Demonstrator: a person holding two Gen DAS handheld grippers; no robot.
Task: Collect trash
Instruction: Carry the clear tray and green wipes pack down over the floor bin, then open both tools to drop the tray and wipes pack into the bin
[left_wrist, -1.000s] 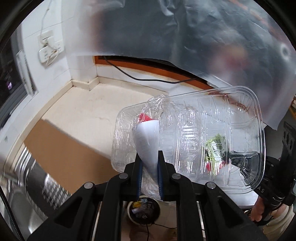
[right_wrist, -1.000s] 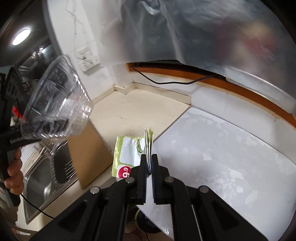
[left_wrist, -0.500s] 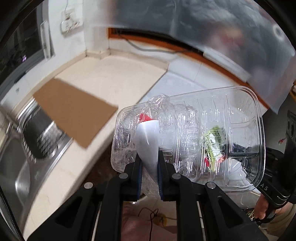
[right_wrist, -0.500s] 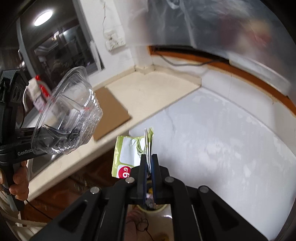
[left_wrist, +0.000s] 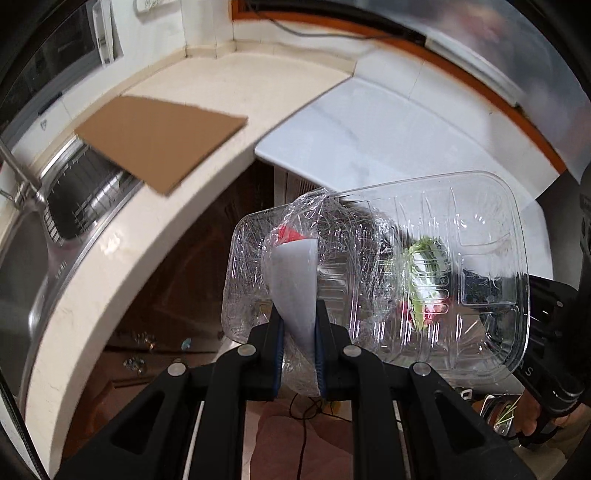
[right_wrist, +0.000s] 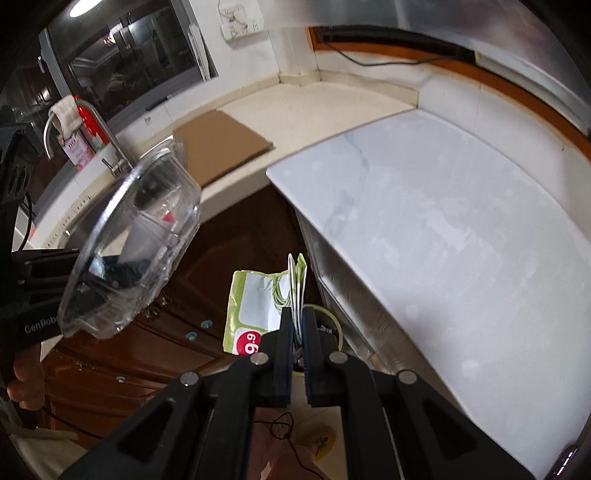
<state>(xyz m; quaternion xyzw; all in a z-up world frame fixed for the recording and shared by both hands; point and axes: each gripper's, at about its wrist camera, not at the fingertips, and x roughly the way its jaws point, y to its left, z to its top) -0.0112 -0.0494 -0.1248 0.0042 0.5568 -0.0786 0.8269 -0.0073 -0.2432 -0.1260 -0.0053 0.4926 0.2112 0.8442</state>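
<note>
My left claw (left_wrist: 298, 321) pinches the plastic tray (left_wrist: 424, 280), my right claw (right_wrist: 297, 332) pinches the wrapper (right_wrist: 258, 310) (both lifted); binning remains.

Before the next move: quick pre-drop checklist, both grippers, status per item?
1. Left gripper grip on clear plastic container: ok, fingers clamp its crumpled end with a white label between them.
2. Right gripper grip on green-and-white wrapper: ok, pinched at one edge, the rest hanging free.
3. Both loads off the counter: ok, held over the dark cabinets.
4. Bin below: cannot tell; only a pale round rim shows behind the right fingers.
5. Trash left on the counter: not ok, a cardboard sheet lies by the sink.
</note>
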